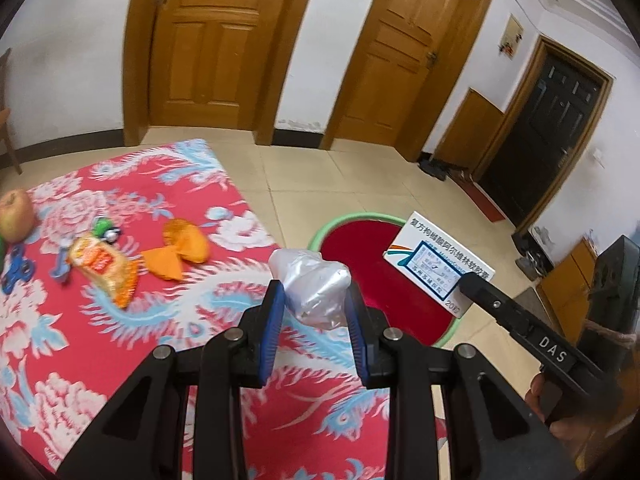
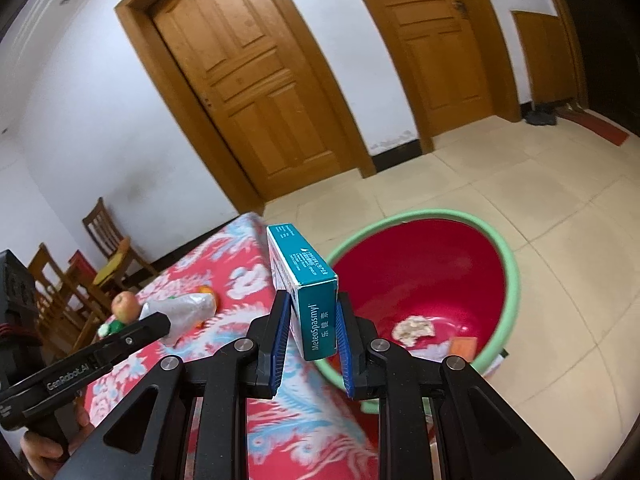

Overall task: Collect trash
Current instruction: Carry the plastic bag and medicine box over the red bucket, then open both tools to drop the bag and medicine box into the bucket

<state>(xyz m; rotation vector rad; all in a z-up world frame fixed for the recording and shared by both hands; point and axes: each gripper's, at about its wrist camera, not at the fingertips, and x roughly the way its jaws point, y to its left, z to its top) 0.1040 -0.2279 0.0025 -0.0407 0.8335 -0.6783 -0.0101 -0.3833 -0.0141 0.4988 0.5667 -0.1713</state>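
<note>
Your left hand-held gripper (image 1: 314, 300) pinching the crumpled bag (image 1: 310, 286) sits short of the basin (image 2: 508, 256) at 2 o'clock, so releasing now drops it on the desk (image 1: 120, 320); your right hand-held gripper (image 2: 310, 330) clamps the box (image 2: 308, 292) over the rim.

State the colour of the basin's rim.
Pale green rim, red inside; clearest in the right wrist view.

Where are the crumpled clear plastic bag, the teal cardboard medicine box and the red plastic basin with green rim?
crumpled clear plastic bag (image 1: 310, 286), left wrist view, its middle.
teal cardboard medicine box (image 2: 314, 312), right wrist view, end face.
red plastic basin with green rim (image 2: 424, 272), right wrist view, inner wall.
</note>
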